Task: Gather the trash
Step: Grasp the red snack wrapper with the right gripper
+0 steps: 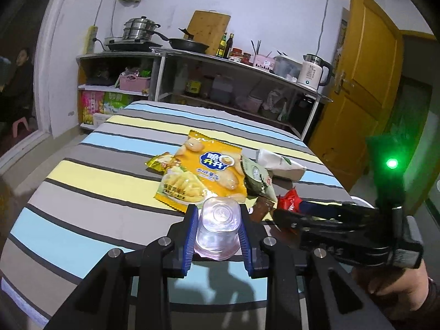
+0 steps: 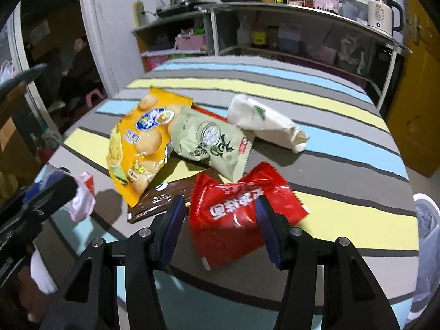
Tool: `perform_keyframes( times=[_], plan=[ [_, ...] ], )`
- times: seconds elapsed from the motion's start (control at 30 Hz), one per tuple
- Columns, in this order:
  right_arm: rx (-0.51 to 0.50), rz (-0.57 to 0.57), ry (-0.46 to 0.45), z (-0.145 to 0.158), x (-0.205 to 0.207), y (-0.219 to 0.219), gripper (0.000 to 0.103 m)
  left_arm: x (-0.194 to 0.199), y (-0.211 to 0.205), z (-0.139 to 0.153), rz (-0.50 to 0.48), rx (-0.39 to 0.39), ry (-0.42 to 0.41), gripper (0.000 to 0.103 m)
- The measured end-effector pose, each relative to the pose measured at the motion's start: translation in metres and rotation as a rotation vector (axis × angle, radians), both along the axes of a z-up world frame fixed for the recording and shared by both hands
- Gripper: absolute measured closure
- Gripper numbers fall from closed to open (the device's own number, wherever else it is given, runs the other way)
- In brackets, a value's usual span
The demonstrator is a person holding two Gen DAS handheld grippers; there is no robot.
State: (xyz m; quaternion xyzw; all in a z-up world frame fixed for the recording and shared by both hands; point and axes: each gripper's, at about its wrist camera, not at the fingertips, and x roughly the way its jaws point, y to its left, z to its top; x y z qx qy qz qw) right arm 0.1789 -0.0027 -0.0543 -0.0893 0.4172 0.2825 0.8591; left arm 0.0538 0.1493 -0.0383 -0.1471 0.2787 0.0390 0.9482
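My left gripper (image 1: 218, 227) is shut on a clear plastic cup (image 1: 218, 228), held bottom forward above the striped table (image 1: 82, 181). My right gripper (image 2: 220, 220) is open, its fingers on either side of a red snack wrapper (image 2: 236, 209) lying on the table. Beyond lie a yellow chip bag (image 2: 137, 143), a pale green packet (image 2: 209, 140), a white crumpled bag (image 2: 264, 122) and a brown wrapper (image 2: 156, 200). The right gripper also shows in the left wrist view (image 1: 316, 214), reaching at the red wrapper (image 1: 287, 200).
A bin with a plastic liner (image 2: 426, 236) stands at the table's right edge. Metal shelves (image 1: 247, 88) with cookware and a kettle (image 1: 313, 73) stand behind the table. A yellow door (image 1: 365, 77) is at the right. A person (image 1: 20, 82) sits at far left.
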Motion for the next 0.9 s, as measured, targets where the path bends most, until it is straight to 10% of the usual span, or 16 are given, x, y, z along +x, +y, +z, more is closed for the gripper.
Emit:
perform_keyframes(
  times=[0.2, 0.47, 0.9],
  plan=[
    [-0.073, -0.06, -0.016, -0.006, 0.007, 0.007, 0.052, 0.0, 0.005, -0.003, 0.001, -0.02, -0.001, 0.074],
    [-0.017, -0.058, -0.006, 0.0, 0.003, -0.013, 0.084, -0.002, -0.001, -0.002, -0.012, -0.016, -0.003, 0.074],
    [0.115, -0.066, -0.043, 0.03, -0.021, -0.077, 0.09, 0.004, -0.05, 0.013, -0.095, 0.037, 0.001, 0.074]
  ],
)
